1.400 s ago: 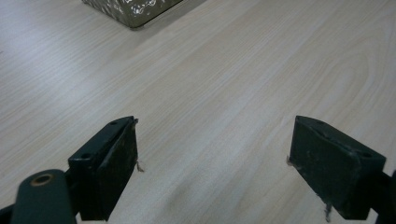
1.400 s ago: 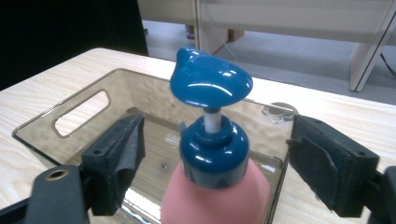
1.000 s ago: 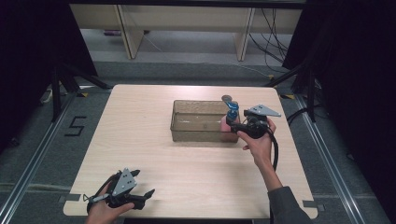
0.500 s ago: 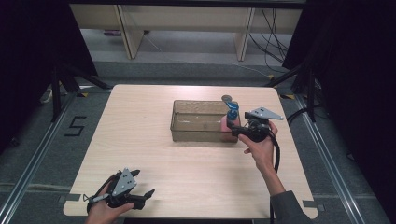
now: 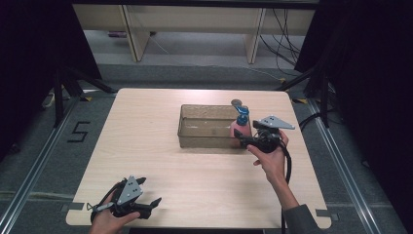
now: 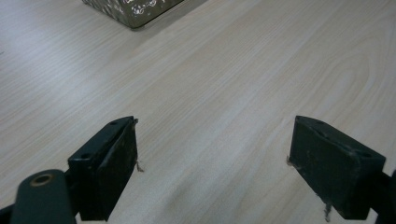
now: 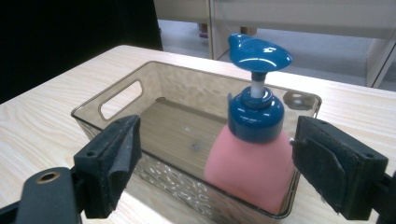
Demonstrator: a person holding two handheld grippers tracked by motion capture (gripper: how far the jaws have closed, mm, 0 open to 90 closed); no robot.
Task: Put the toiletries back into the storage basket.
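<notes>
Left gripper (image 5: 146,207): held at the table's (image 5: 146,146) near left corner, jaws spread wide over bare wood. Clear bin (image 5: 204,127): mid-table, right of centre. Pink pump bottle (image 7: 254,163), blue cap: upright inside the bin's right end. Right gripper (image 5: 243,139): jaws spread, just beside the bin, empty.

pink pump bottle (image 7: 250,163) in bin (image 7: 121,100), fingers (image 7: 114,156) apart

Count: 1 clear bin (image 5: 204,134), 1 pink pump bottle (image 7: 250,163) in it, 1 small round disc (image 5: 237,102), 2 grippers, 1 table (image 5: 146,146).
</notes>
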